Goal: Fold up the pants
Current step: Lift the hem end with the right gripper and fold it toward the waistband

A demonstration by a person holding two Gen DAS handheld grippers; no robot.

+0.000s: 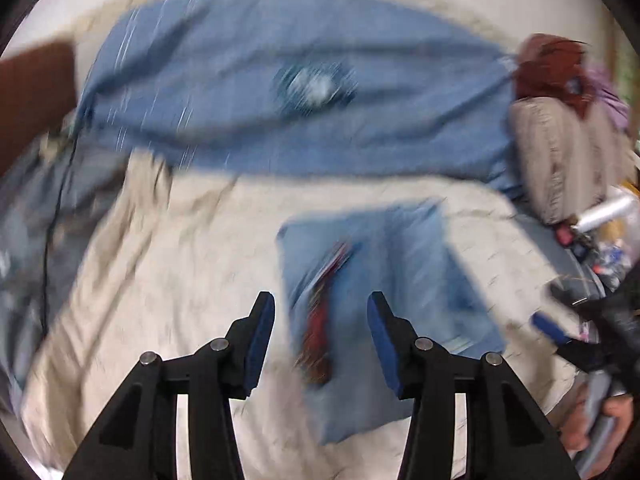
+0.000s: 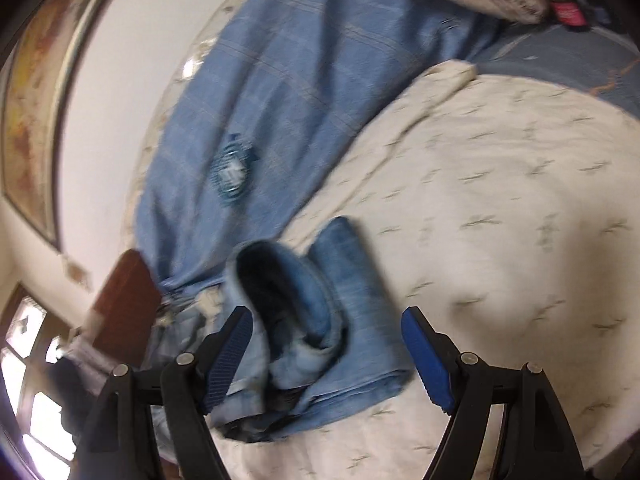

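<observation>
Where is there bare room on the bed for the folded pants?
Free: cream bedspread right of the folded pants, below the blue blanket. Also left of the pants, left wrist view. Crowded: pillow and clutter far right.

Cream quilted bedspread (image 2: 520,200) – white wall (image 2: 120,100) behind, framed picture (image 2: 36,100), bright window (image 2: 24,360) low left.

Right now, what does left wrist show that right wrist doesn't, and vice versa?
Left wrist only: the right gripper at the frame edge, open, a dark red cloth atop a beige cushion, and a red strip on the folded pants.

Right wrist only: a framed picture on the wall, a window, and the pants' open rolled end.

Both: open jaws holding nothing, the folded jeans on the cream bedcover, and the blue blanket.
</observation>
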